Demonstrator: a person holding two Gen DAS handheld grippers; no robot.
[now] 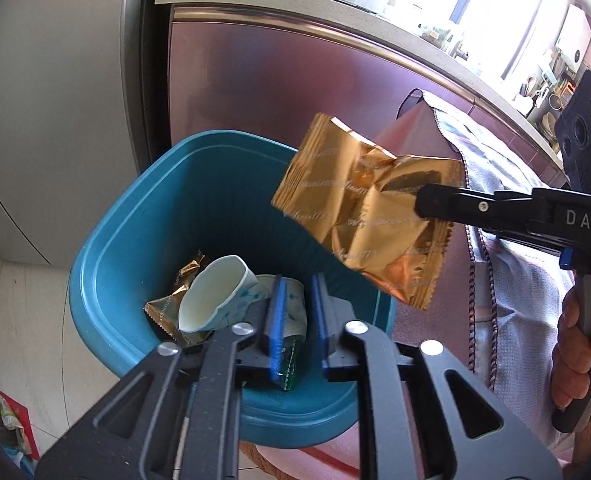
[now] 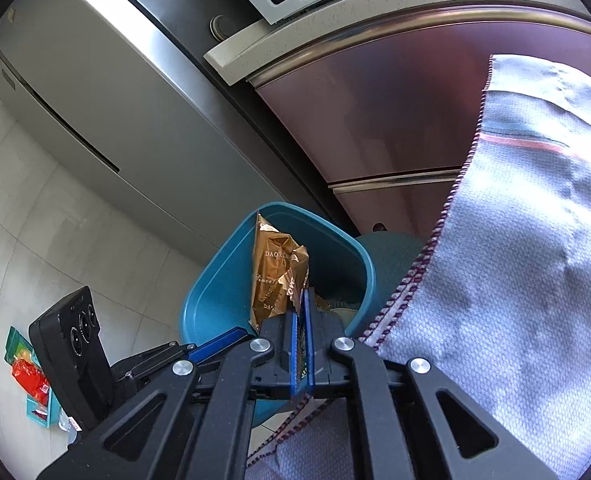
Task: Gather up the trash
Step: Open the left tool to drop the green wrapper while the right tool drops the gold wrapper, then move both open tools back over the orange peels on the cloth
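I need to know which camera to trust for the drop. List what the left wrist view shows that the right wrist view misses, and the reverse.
Left wrist only: a crushed paper cup and a small gold wrapper lying in the bin, and the person's hand.
Right wrist only: red and green packets on the floor.
Both: the blue bin and the gold wrapper pinched in the right tongs.
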